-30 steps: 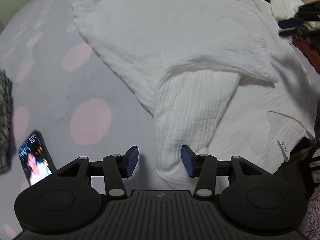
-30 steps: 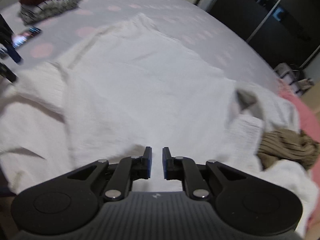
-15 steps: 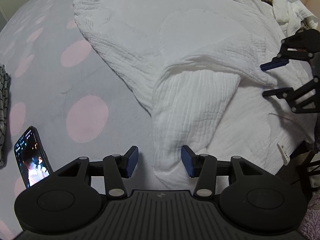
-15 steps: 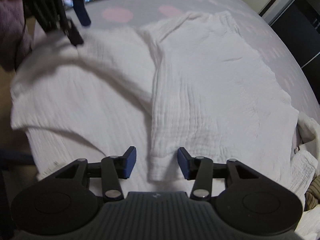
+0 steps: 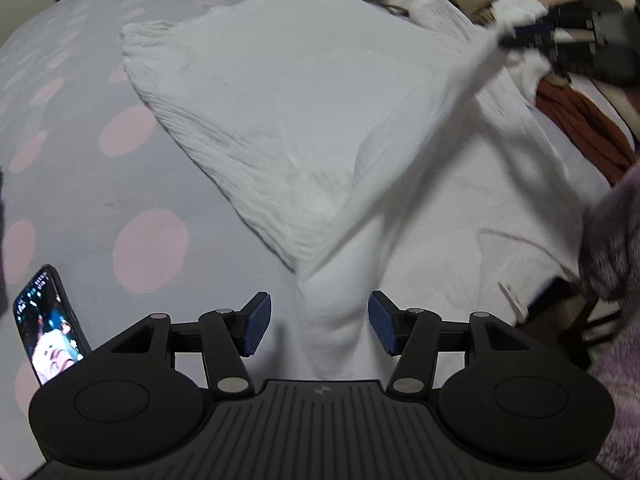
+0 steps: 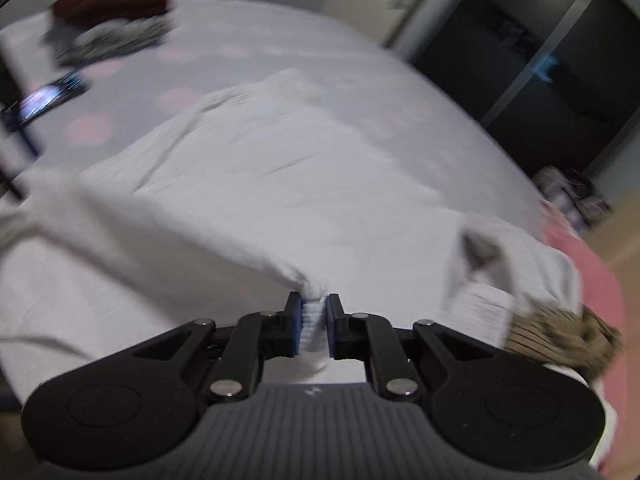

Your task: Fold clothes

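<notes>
The white crinkled cotton garment (image 5: 304,112) lies spread across the grey bed sheet with pink dots (image 5: 72,128), its body flat in the middle of the bed. What has changed is its sleeve (image 5: 420,128): half a second ago it lay folded down over the near part of the shirt, and now it is lifted and pulled taut, running from the near middle up toward the far right. The right claw (image 6: 314,322), open and empty a moment ago, is now pinched nearly closed on the bunched cuff of that sleeve, white cloth showing between its blue pads. In the left view it is a blurred dark shape at the far right, so it seems to be moving fast.

The left claw (image 5: 319,323) holds its jaws wide apart as before, gripping nothing; a ridge of the white cloth rises between them without being pinched.

My guess is the sleeve is being drawn out straight so it can be laid back neatly; the fold proper looks barely begun.

Further out, a lit black smartphone (image 5: 50,322) lies on the sheet at near left, a rust-red cloth (image 5: 580,128) and a brown striped garment (image 6: 560,332) crowd the right edge, and a stack of folded dark clothes (image 6: 108,28) sits at far left.
</notes>
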A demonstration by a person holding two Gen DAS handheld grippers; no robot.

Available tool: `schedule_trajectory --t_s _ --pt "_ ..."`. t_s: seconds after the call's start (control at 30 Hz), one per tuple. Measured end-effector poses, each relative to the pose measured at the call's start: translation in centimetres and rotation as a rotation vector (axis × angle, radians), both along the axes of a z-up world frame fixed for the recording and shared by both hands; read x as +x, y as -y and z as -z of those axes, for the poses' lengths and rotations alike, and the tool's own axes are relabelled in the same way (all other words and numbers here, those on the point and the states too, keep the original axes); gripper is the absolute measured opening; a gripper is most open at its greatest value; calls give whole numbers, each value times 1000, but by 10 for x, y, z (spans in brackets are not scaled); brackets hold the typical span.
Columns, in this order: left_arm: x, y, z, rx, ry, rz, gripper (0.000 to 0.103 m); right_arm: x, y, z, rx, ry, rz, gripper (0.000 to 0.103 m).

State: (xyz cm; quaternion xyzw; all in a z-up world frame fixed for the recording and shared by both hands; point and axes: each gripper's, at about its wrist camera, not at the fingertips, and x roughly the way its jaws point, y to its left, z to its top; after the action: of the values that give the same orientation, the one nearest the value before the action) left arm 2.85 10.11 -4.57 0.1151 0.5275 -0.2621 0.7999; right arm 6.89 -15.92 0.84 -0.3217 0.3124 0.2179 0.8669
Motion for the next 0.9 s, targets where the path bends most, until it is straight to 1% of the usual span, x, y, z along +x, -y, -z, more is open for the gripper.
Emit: schedule_trajectory --t_s 0.07,0.13,0.2,0.27,0.3,0.33,0.37,0.4,0.43,0.5,0.57,0.73,0.83,0.9 --pt "-5 6 5 27 -5 22 52 0 14 -7 23 15 45 14" --pt "-9 11 9 55 1 37 52 -1 25 -12 39 8 73 14" --pt "-12 12 9 52 5 35 51 -3 34 -11 50 -12 89 14" --pt "-13 14 8 45 7 32 39 -8 38 -9 43 -30 89 14" --pt "-14 15 7 46 10 31 27 -10 38 -5 36 -38 86 14" --pt "-15 16 5 49 21 25 19 -10 37 -2 29 -46 80 14" --pt "-15 16 2 52 32 16 17 -12 36 1 23 -55 77 14" --pt "-16 17 0 57 41 8 10 -13 35 4 17 -65 74 14" --pt "-16 16 -3 63 44 1 8 -13 36 5 13 -72 72 14" --pt "-20 16 -4 72 26 16 6 -15 39 4 9 -79 71 14" --pt "-24 17 -2 89 4 40 5 -16 42 5 -3 -108 61 14" --pt "-36 28 16 142 -81 141 5 -23 41 26 -95 -261 12 14" --pt "-39 30 23 164 -110 163 5 -28 43 41 -155 -361 -17 14" --pt "-40 30 26 172 -134 175 6 -31 45 50 -191 -408 -32 14"
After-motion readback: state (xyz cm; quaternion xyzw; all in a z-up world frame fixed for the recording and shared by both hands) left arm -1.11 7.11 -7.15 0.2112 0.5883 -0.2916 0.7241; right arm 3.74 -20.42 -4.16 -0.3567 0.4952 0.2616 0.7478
